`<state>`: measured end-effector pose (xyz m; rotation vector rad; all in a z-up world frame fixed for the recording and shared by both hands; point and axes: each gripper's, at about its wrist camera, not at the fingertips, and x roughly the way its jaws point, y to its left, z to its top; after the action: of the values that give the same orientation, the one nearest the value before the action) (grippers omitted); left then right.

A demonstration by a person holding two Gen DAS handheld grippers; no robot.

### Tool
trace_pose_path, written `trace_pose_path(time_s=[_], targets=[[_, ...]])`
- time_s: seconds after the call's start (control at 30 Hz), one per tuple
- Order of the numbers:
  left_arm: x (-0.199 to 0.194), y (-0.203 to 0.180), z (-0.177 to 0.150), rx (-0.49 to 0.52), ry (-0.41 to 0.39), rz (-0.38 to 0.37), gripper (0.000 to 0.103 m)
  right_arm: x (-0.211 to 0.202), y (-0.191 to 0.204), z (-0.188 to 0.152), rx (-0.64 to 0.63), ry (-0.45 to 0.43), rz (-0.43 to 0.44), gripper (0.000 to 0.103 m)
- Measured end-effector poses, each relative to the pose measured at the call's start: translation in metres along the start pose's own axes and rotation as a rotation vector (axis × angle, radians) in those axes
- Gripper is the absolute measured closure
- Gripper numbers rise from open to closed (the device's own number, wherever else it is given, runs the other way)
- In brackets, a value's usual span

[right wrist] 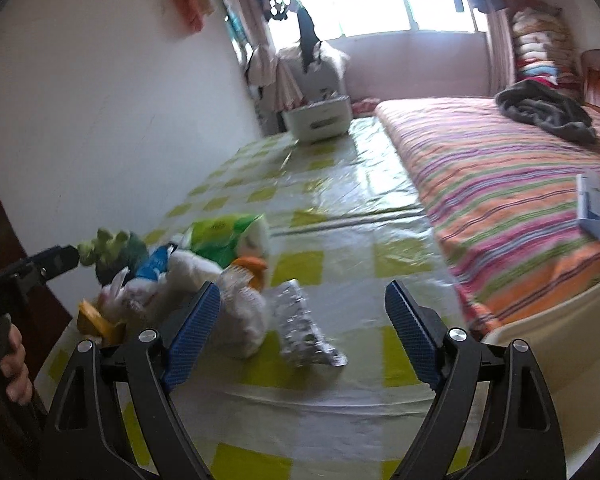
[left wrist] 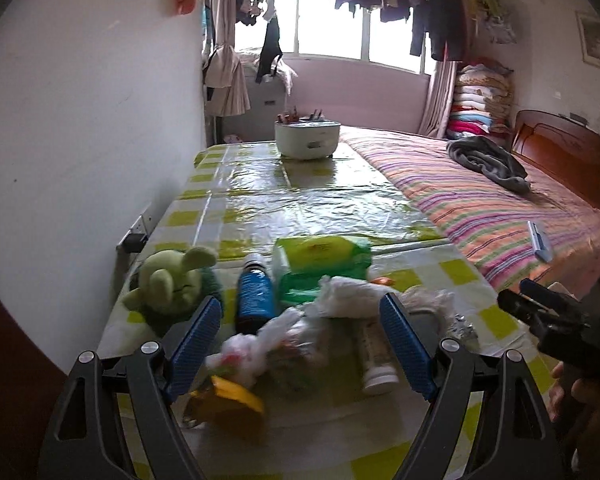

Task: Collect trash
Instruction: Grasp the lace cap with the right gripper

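Note:
A heap of trash lies on the checked table [left wrist: 300, 196]: a crumpled white plastic bag [left wrist: 248, 350], white tissue [left wrist: 352, 290], a yellow box [left wrist: 232, 398], a white tube [left wrist: 376, 364] and a foil wrapper [right wrist: 304, 328]. My left gripper [left wrist: 300, 344] is open, its blue pads either side of the bag and tube, above the heap. My right gripper [right wrist: 302, 328] is open over the foil wrapper, with the white tissue [right wrist: 244, 312] by its left finger. The right gripper also shows at the right edge of the left wrist view [left wrist: 540, 308].
A green plush toy [left wrist: 172, 280], a blue bottle [left wrist: 254, 298] and a green wipes pack [left wrist: 320, 258] lie behind the heap. A white cooker pot [left wrist: 307, 138] stands at the table's far end. A striped bed [right wrist: 500, 184] runs along the right. A cream chair [right wrist: 560, 360] is near right.

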<state>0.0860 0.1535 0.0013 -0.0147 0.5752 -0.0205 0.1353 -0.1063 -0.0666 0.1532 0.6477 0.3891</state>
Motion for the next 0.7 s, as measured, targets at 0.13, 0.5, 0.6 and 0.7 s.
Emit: trace_pose_path(time_s=[0.13, 0.5, 0.6, 0.7], targets=[[-0.002, 0.007, -0.005, 0.013, 0.007, 0.011, 0.024, 0.019, 0.018, -0.002, -0.043, 0.055, 0.053, 0.020], [0.003, 0.025, -0.020, 0.039, 0.068, 0.022, 0.024, 0.072, 0.046, -0.006, -0.147, 0.214, 0.060, 0.033], [0.006, 0.033, -0.022, 0.035, 0.090, 0.027, 0.024, 0.086, 0.046, -0.006, -0.137, 0.269, 0.070, 0.046], [0.008, 0.042, -0.025, 0.022, 0.110, 0.032, 0.024, 0.090, 0.040, -0.007, -0.107, 0.287, 0.081, 0.058]])
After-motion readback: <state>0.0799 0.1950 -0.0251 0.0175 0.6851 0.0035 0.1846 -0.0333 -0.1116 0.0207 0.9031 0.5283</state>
